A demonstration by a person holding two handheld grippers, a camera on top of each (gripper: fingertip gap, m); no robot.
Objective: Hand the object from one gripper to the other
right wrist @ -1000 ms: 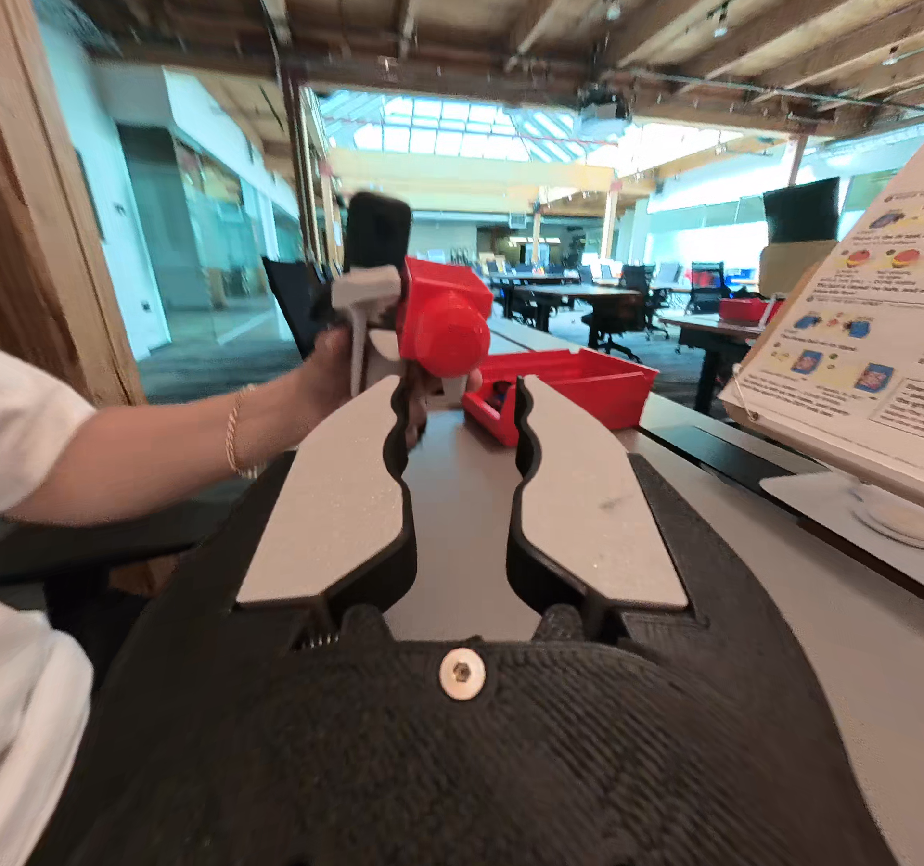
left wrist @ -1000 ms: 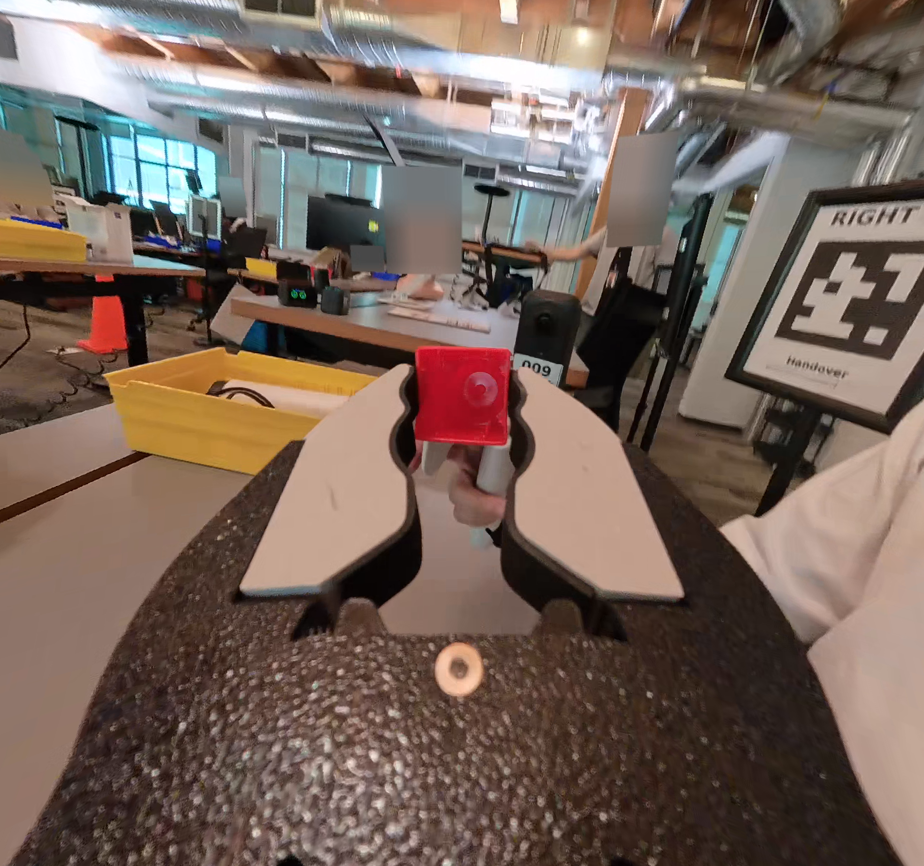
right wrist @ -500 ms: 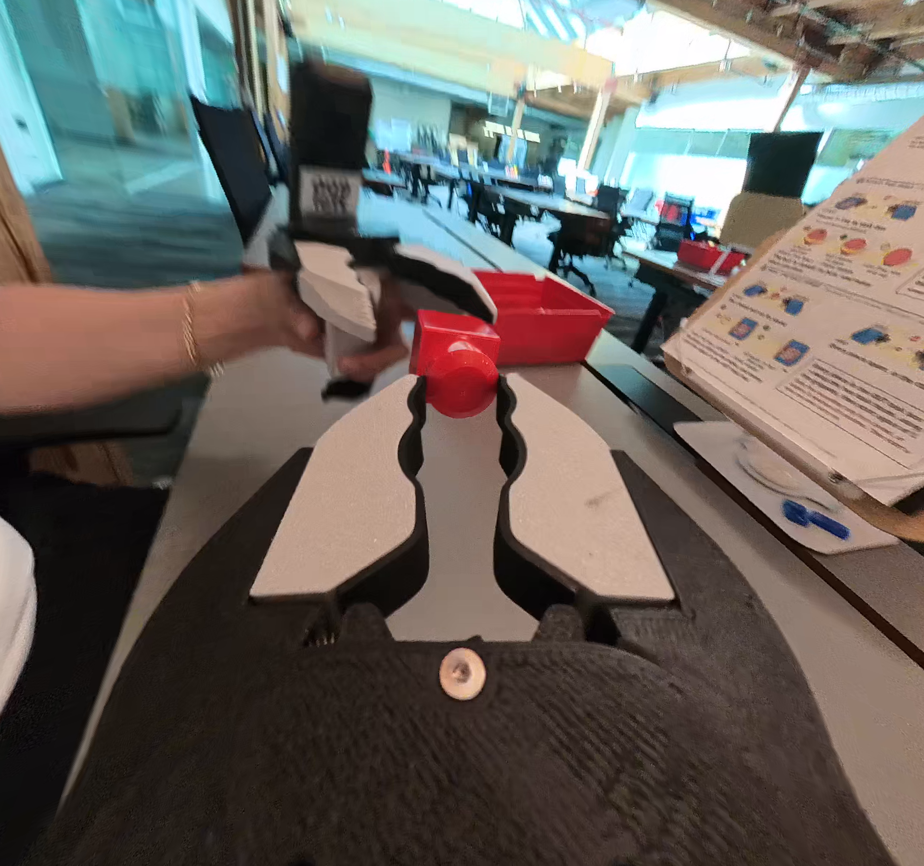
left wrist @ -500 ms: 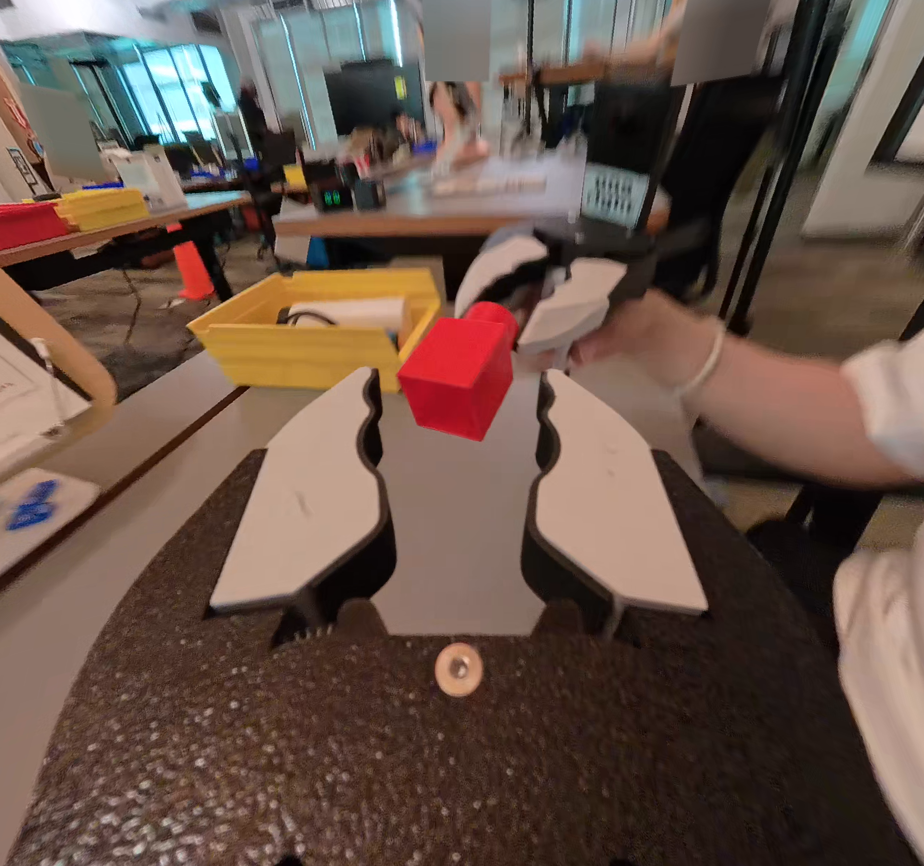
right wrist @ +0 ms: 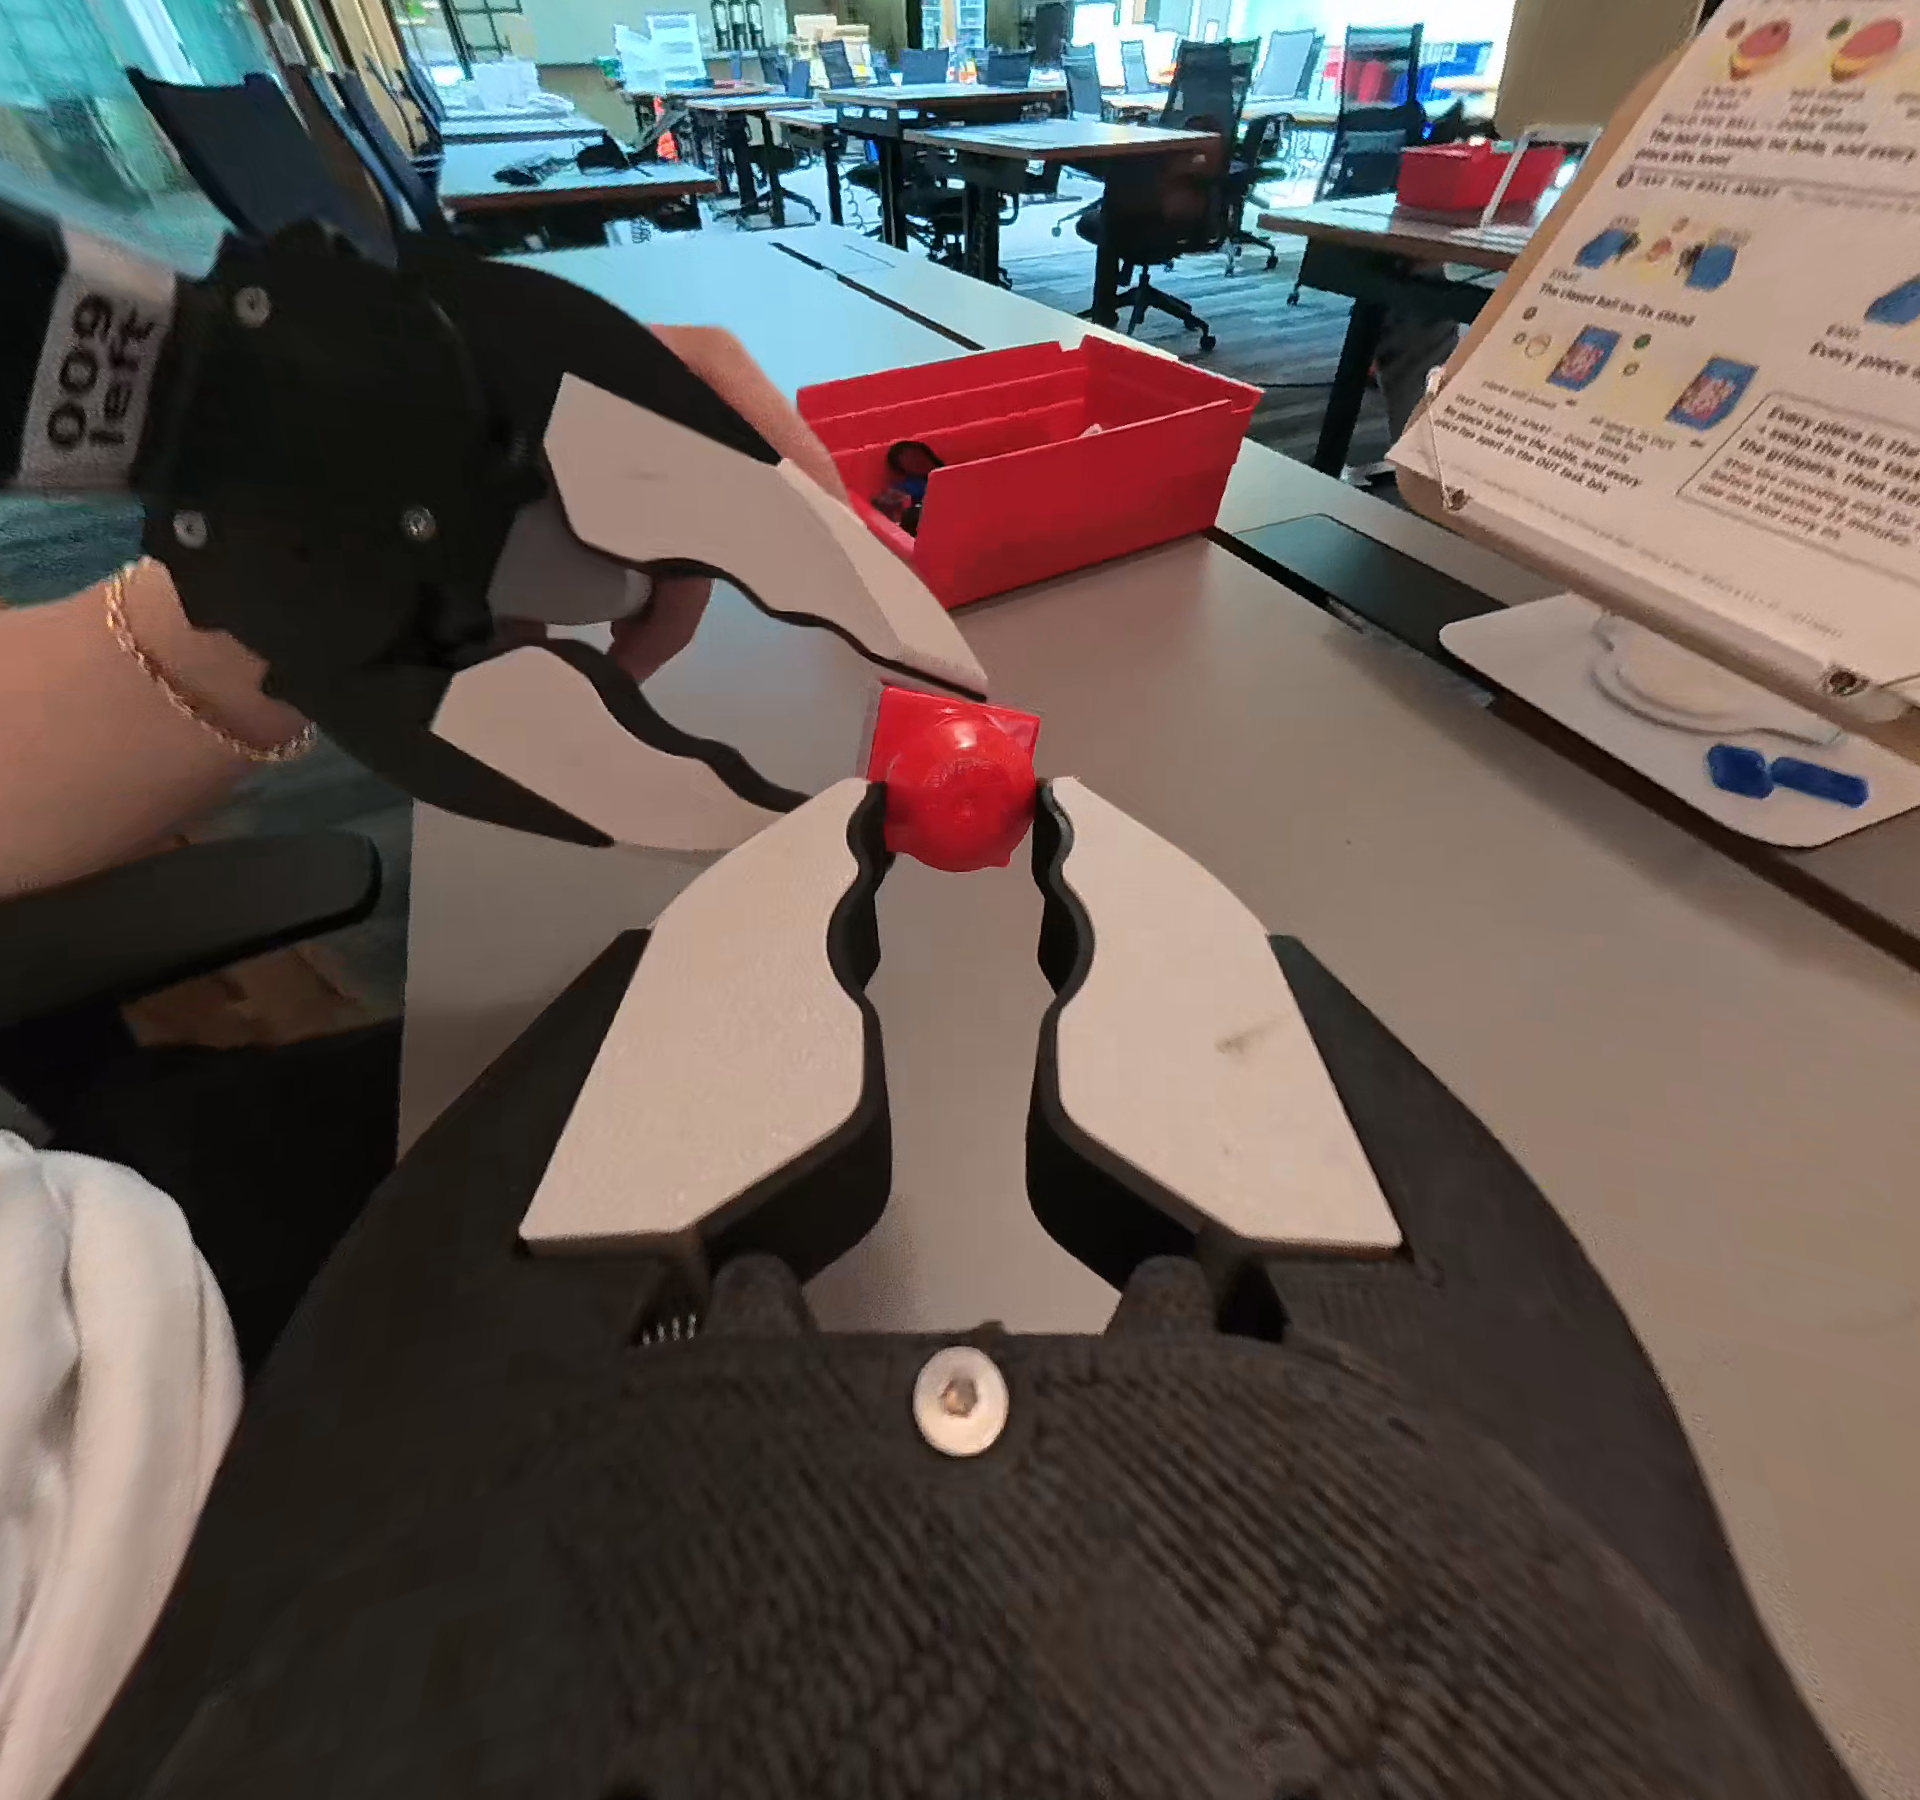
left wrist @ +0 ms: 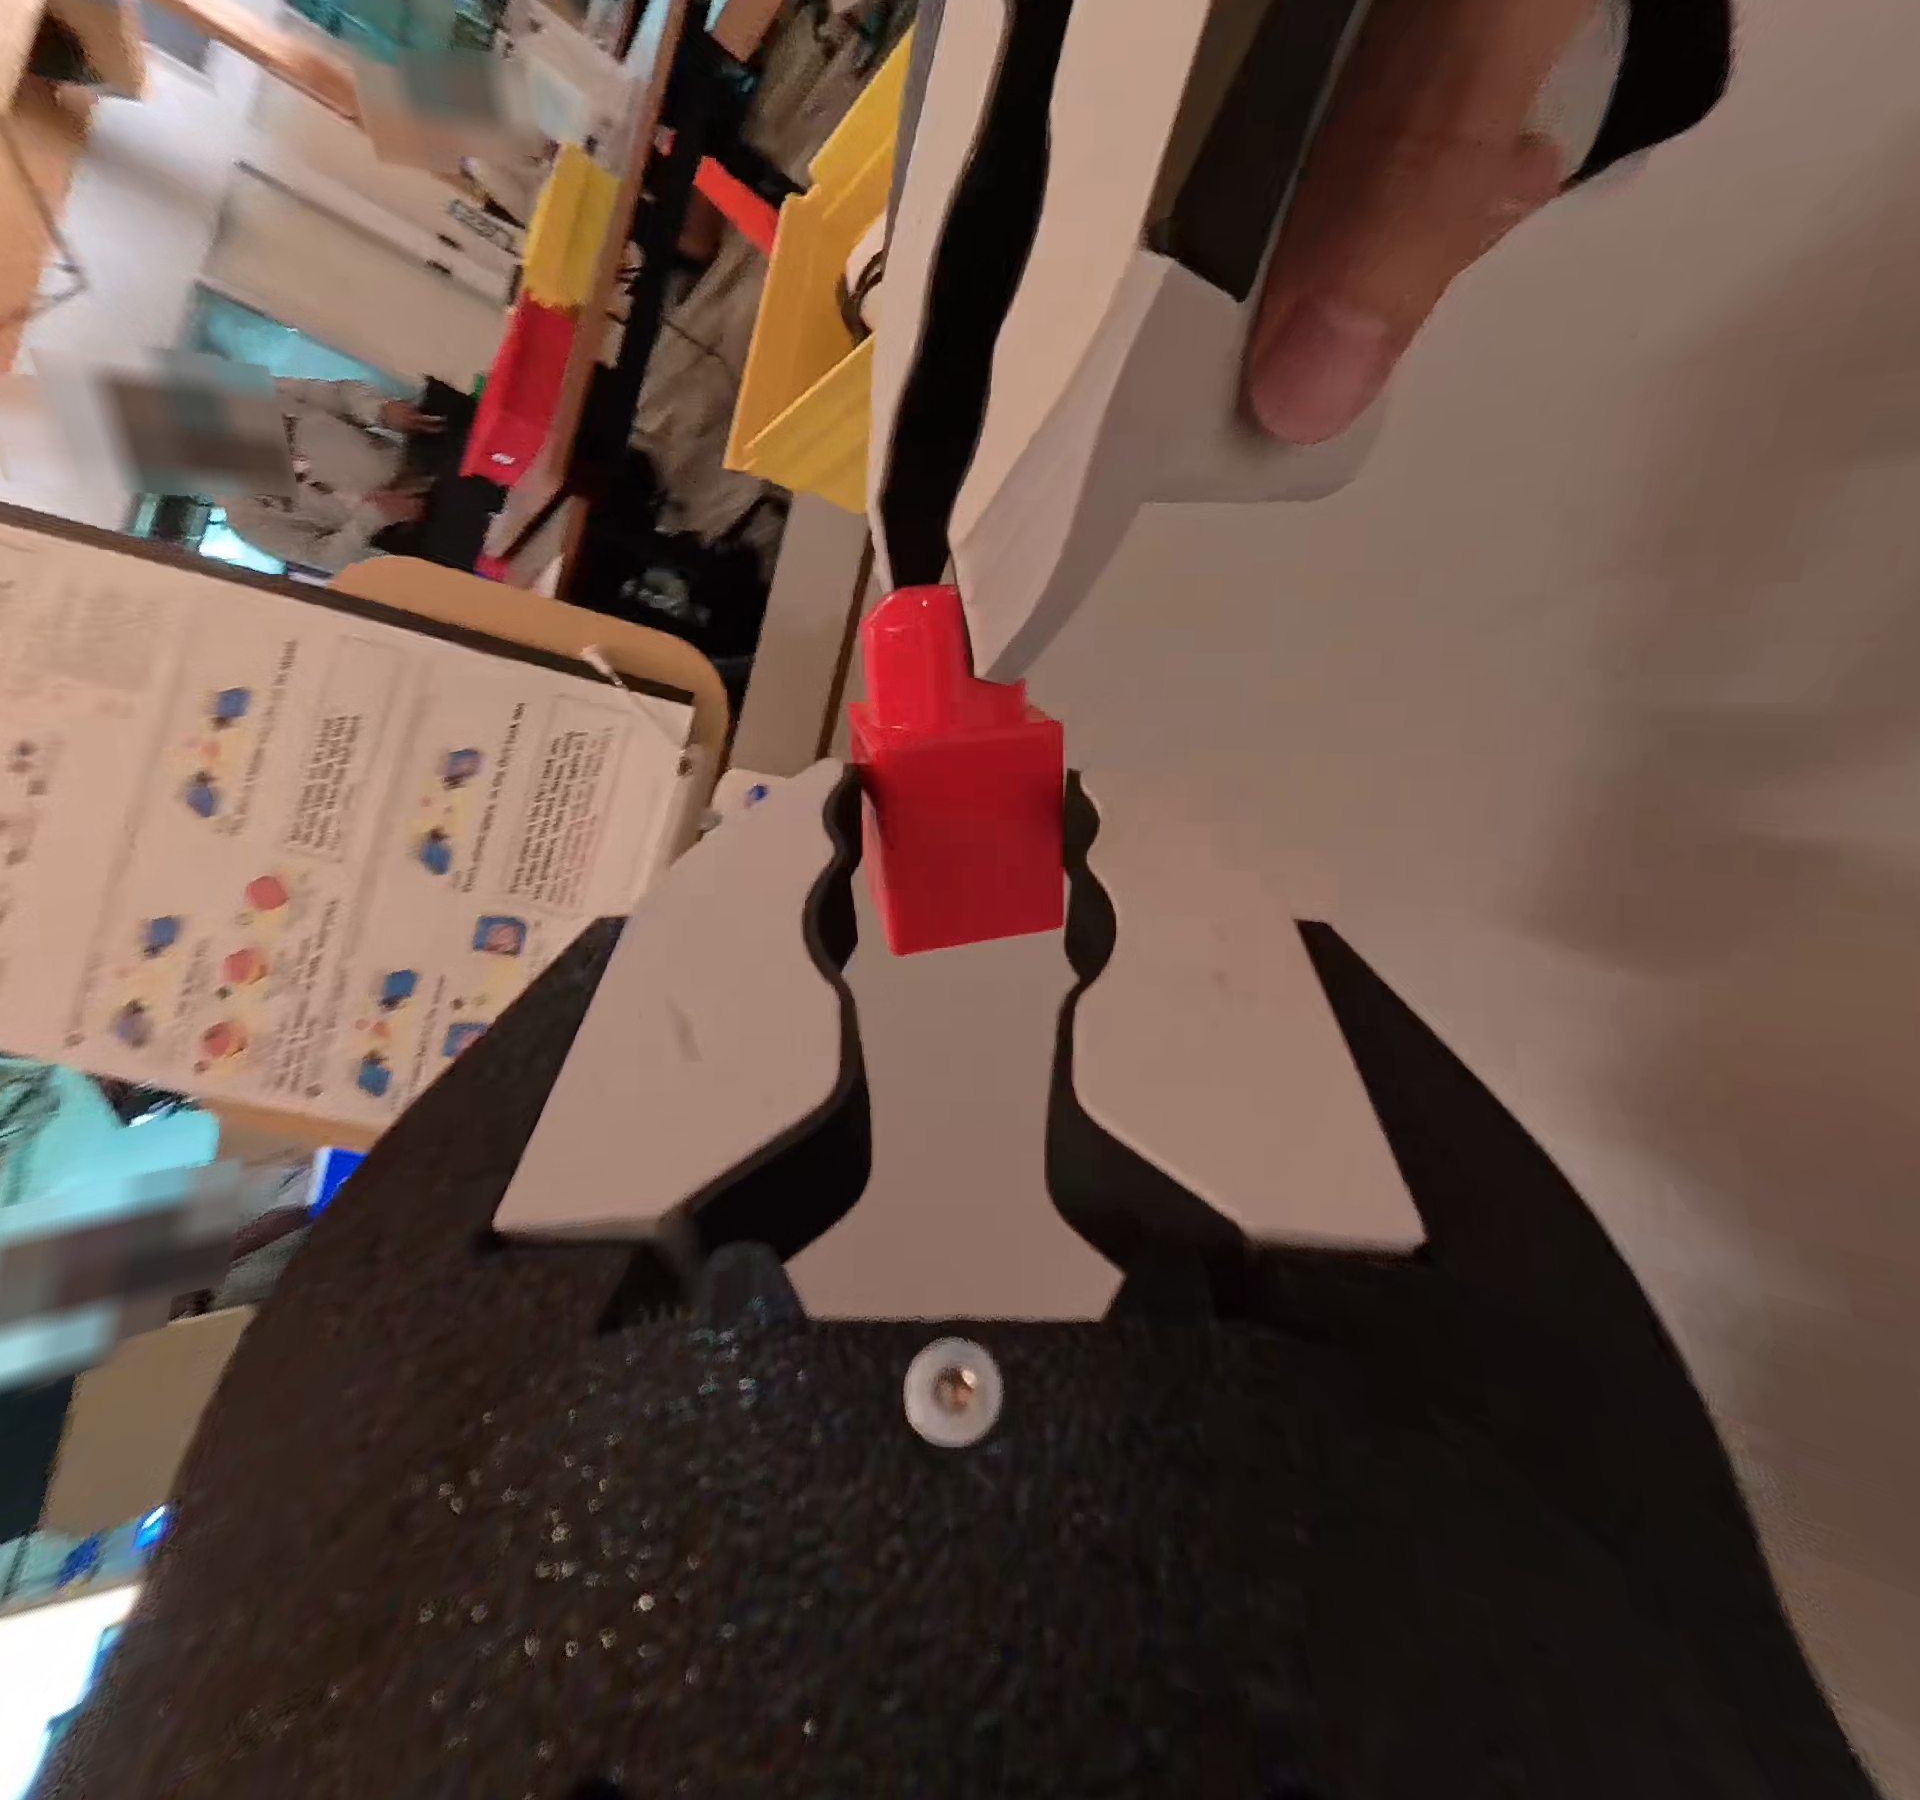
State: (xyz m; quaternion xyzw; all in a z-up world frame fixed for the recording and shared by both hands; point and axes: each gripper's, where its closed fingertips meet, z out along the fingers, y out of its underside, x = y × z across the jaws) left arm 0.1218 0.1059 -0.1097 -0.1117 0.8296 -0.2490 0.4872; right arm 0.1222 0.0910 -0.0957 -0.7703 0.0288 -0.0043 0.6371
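Gripping the red block (left wrist: 966,867): left tool (left wrist: 956,794) its cube, right tool (right wrist: 954,800) its knob.

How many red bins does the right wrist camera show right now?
2. The near red bin sits on the work table, partly behind a gripper finger. The far red bin is on a desk at upper right. Others may be hidden.

Red block (right wrist: 956,794): smooth plastic with a slight gloss
Right gripper (right wrist: 956,805): matt pale plates on its fingers, rough grainy black body
Left gripper (left wrist: 961,857): the same matt plates, speckled black body
Desk (right wrist: 1403,919): smooth matt grey top
Red bin (right wrist: 1081,493): smooth plastic
Instruction sheet (right wrist: 1714,316): printed paper
Screw (right wrist: 960,1402): bright metal
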